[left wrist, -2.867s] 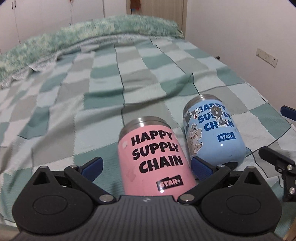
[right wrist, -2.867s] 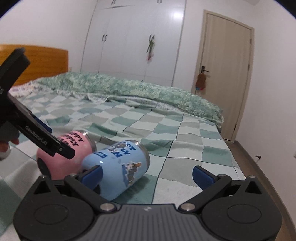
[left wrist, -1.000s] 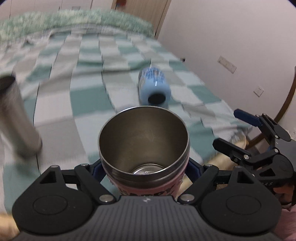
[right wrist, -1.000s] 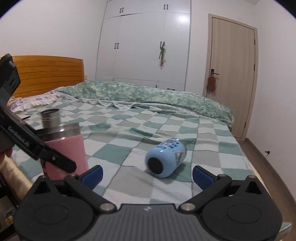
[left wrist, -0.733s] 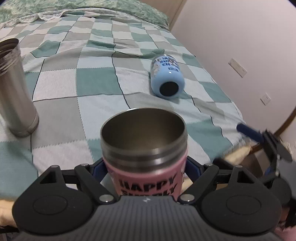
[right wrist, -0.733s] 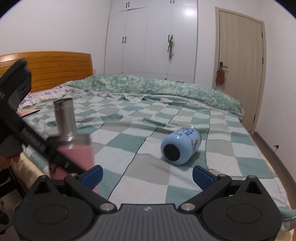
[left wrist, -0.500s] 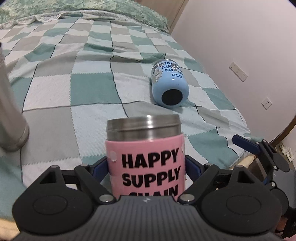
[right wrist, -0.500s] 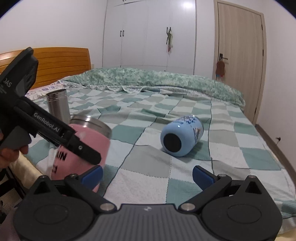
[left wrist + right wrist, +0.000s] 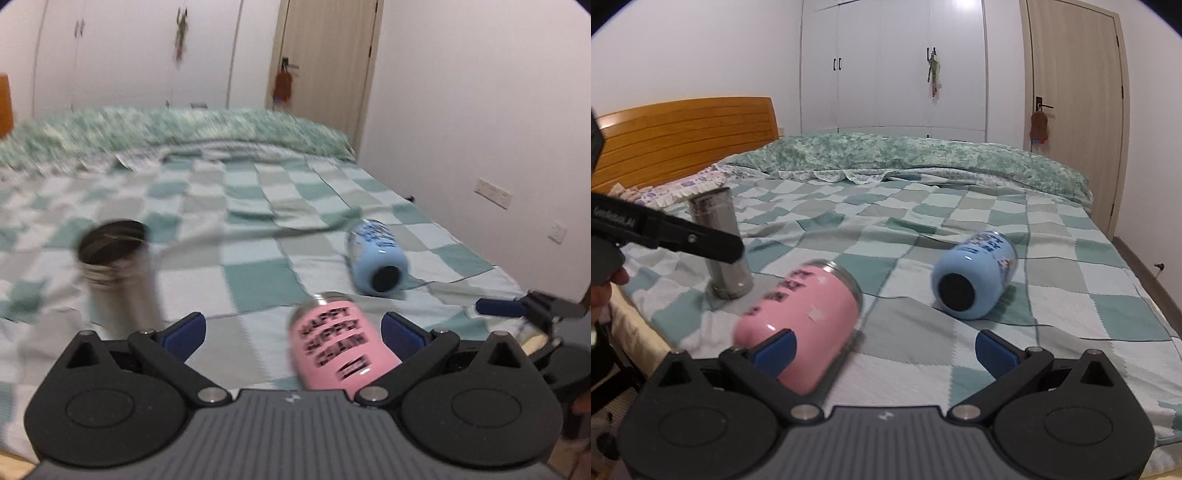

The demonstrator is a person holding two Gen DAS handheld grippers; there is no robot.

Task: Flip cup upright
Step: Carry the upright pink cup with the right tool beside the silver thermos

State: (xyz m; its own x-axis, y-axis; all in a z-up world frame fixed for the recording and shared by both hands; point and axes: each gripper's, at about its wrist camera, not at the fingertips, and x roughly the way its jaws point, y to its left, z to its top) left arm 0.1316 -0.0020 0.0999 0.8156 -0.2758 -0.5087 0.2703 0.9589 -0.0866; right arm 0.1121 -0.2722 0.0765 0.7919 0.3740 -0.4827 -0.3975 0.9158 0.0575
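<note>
Pink cup point(image 9: 801, 325) on its side, tilted, rim toward 1 o'clock, just beside released right gripper point(image 9: 884, 349); left gripper point(image 9: 291, 332) likewise spread, cup at 1 o'clock.

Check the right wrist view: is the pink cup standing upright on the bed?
No, the pink cup is tipped well over, its steel rim pointing away across the checked blanket, not standing on its base.

Both fisheye views sit low at bed point(image 9: 258, 280) edge, facing across it toward wardrobe point(image 9: 894, 66) and door point(image 9: 1075, 110); both share close pink cup point(image 9: 340, 350), blue cup point(image 9: 975, 277), steel flask point(image 9: 720, 243)
</note>
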